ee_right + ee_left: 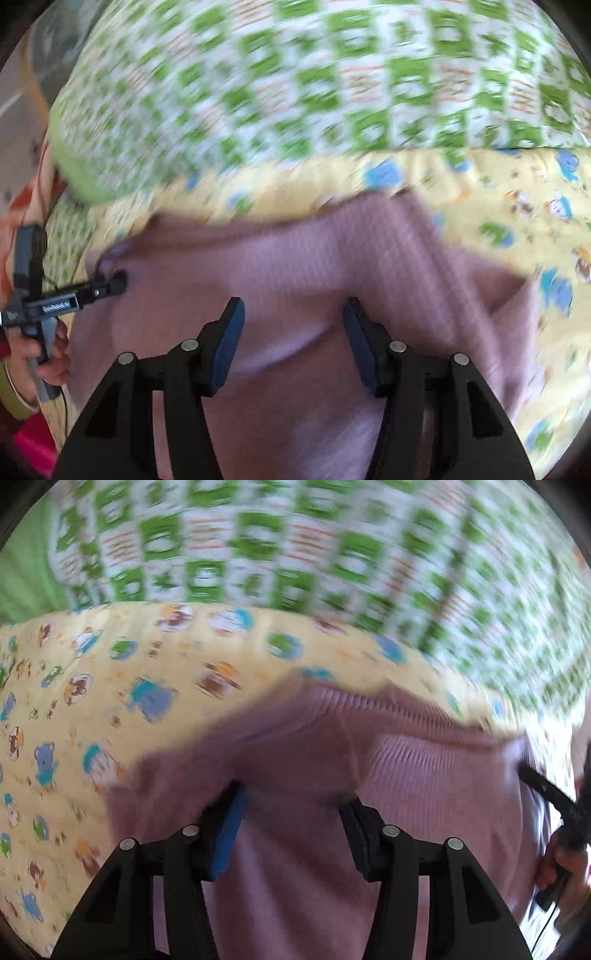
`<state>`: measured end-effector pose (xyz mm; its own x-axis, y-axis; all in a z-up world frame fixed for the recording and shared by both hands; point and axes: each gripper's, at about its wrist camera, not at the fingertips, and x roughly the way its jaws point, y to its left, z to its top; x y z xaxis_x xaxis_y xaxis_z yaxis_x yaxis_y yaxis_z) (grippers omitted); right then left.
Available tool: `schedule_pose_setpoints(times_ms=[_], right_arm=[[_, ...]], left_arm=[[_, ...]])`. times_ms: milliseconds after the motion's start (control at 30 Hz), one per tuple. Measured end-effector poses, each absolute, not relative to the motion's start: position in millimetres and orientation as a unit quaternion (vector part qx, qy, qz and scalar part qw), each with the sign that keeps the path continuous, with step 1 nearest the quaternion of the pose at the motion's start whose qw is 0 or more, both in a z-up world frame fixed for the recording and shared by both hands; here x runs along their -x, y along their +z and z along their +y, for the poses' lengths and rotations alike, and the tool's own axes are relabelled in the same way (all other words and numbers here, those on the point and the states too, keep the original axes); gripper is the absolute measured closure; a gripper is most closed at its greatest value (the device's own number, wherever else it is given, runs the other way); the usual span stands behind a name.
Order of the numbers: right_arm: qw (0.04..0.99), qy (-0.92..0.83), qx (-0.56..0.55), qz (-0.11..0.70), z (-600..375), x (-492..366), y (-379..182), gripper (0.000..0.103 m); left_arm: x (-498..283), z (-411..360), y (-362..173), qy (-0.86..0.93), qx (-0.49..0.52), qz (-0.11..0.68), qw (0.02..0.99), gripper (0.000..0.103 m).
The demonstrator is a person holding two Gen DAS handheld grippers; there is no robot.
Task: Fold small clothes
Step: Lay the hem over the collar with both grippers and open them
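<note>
Left claw [293, 805]: jaws spread wide, nothing between the blue pads [231, 834], hovering low over a pink ribbed garment [295, 746]. Right claw [293, 321]: jaws likewise spread apart, empty, above the same garment, which shows a diagonal crease just beyond the tips. In the right wrist view the left claw appears at the far left, its tip touching the garment's left edge, with the person's left hand [51, 354] wrapped around the handle. In the left wrist view the right claw enters from the right edge at the garment's right side; its jaw state from that angle cannot be told. The garment lies on a yellow sheet [110, 686] printed with cartoon animals. Beyond the sheet sits a green-and-white checked cushion [295, 542]. Both views are motion-blurred.
</note>
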<state>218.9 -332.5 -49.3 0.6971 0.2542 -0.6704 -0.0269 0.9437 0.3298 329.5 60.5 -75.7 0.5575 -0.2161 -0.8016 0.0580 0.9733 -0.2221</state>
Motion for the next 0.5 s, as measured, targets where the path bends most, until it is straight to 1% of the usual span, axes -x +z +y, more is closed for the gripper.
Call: schedule_pose_setpoints(times_ms=[67, 133, 200, 233, 300, 400, 467, 500], right_arm=[[0.914, 0.061, -0.157, 0.368, -341, -225, -45, 0.046], [0.917, 0.042, -0.175, 0.356, -349, -225, -43, 0.046], [0.913, 0.009, -0.214, 0.346, -365, -221, -42, 0.046], [0.909, -0.003, -0.238, 0.343, -374, -216, -42, 0.046], [0.902, 0.0, -0.268, 0.338, -380, -208, -38, 0.046], [0.903, 0.001, -0.262, 0.34, -380, -188, -26, 0.044], [0.906, 0.003, -0.259, 0.335, -378, -168, -17, 0.039], [0.906, 0.002, -0.259, 0.335, -376, -159, -16, 0.038]], left_arm=[[-335, 73, -77, -0.073, 0.103, 0.465, 0.876, 0.057], [-334, 80, -75, -0.076, 0.116, 0.464, 0.875, 0.058], [-324, 86, -69, -0.079, 0.127, 0.461, 0.875, 0.057], [-317, 88, -66, -0.076, 0.128, 0.46, 0.875, 0.056], [-298, 93, -61, -0.07, 0.117, 0.458, 0.879, 0.045], [-269, 105, -56, -0.065, 0.116, 0.458, 0.879, 0.042], [-246, 114, -58, -0.057, 0.121, 0.464, 0.876, 0.038], [-233, 119, -60, -0.05, 0.125, 0.469, 0.873, 0.036]])
